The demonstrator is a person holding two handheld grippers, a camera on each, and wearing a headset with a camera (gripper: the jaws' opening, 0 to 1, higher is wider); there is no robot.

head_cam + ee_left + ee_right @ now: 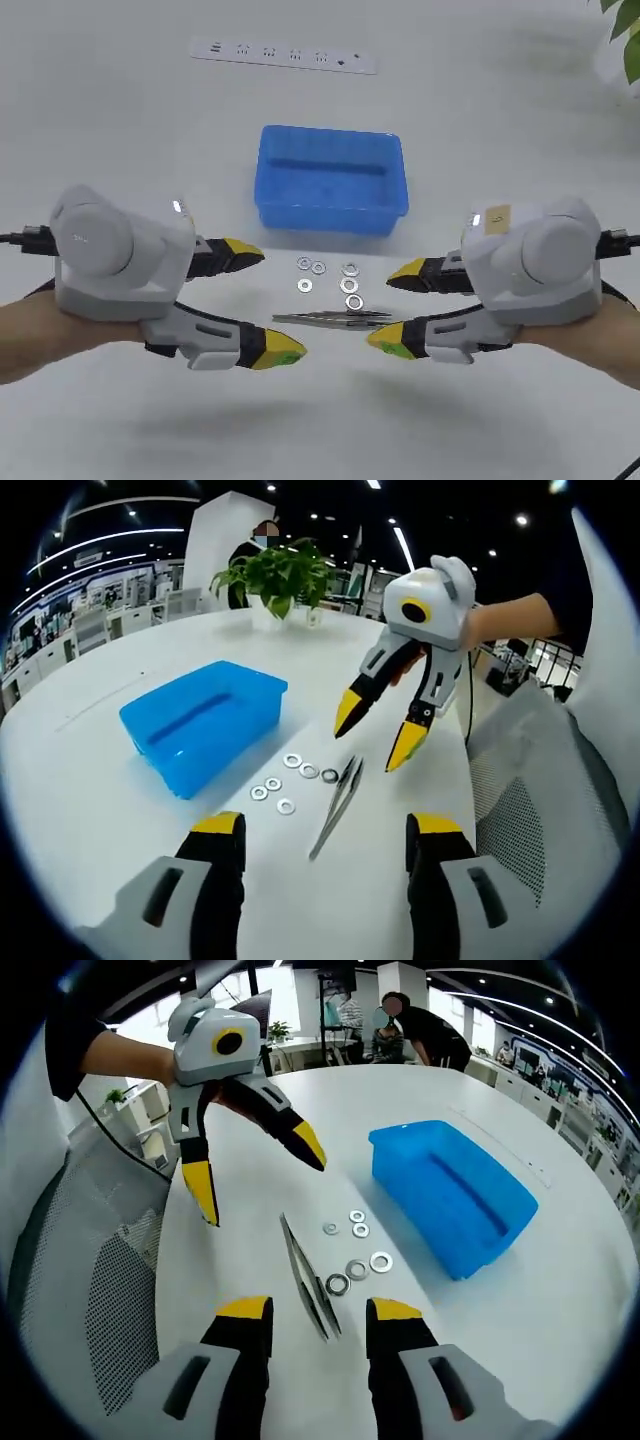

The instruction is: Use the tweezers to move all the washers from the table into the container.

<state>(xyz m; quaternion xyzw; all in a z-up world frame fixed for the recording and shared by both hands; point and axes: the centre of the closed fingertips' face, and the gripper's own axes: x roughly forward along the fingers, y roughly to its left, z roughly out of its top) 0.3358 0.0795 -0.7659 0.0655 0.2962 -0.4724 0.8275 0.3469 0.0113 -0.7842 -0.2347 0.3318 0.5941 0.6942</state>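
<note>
- The left gripper (275,303) and right gripper (385,306) face each other in front of the blue plastic container (330,215). Each has its jaws spread wide and holds nothing.
- The tweezers (330,318) lie flat on the white table (130,120) between the two sets of tips, on the person's side of the container, untouched.
- Six washers (318,268) are scattered between the container's front wall and the tweezers. The one farthest from the container lies just beside the tweezers; whether they touch is hard to make out.
- Both forearms run out of the head view at its sides, and plant leaves (625,40) are cut off at the corner beyond the container.
- In the left gripper view, its own jaws (325,825) frame the tweezers (335,805) and washers (290,780), with the right gripper (372,742) hanging above them and the container (215,755) alongside.
- In the right gripper view, the tweezers (305,1280) run down between its own jaws (320,1310). The left gripper (262,1185) hovers beyond them.
- Bare tabletop lies open on both sides of the container and behind it, up to a power strip (283,55).
- The table's rounded edge passes on the far side of the tweezers from the container, and a mesh chair (530,820) stands past it.
</note>
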